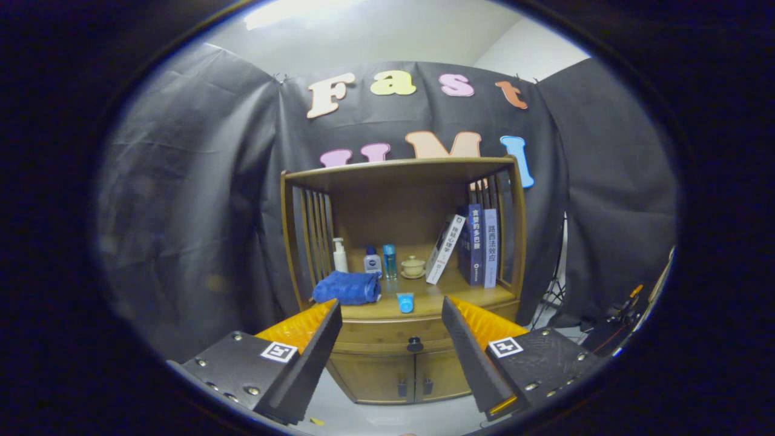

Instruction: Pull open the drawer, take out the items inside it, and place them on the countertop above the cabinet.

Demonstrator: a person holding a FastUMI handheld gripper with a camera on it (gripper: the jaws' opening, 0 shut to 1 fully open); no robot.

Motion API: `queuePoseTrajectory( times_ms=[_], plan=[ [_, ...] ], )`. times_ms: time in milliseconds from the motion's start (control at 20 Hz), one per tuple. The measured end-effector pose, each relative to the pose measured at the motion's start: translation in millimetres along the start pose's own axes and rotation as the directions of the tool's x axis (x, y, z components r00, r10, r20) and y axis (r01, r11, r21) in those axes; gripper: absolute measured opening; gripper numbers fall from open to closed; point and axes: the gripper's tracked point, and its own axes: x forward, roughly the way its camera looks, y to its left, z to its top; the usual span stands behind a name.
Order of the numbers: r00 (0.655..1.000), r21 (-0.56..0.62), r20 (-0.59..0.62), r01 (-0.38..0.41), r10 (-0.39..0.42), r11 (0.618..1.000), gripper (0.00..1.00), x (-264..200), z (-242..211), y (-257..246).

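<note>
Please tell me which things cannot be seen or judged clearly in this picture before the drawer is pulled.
- Drawer contents, gripper view: hidden behind its shut front; only the knob shows.
- Small bottles on the countertop: too small to identify.
- Lower cabinet doors: outer corners covered by the fingers.
- The gripper is open, holding nothing, short of the cabinet.

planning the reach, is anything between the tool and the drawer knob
Nothing. In the gripper view the tool is open, its fingers well short of the cabinet, and the drawer knob shows in the gap between them with only bare floor below.
</note>
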Motion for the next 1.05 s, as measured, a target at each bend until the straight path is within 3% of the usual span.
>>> queuePoseTrajectory(
  times_ms=[450, 1050],
  plan=[
    [0.999, 0.033, 0.032, -0.032, 0.031, 0.999, 0.99, -21.5, 8.7, 5.1],
    [0.997, -0.004, -0.013, -0.078, 0.078, 0.997, 0.99, -18.8, -22.4, 25.0]
  ],
)
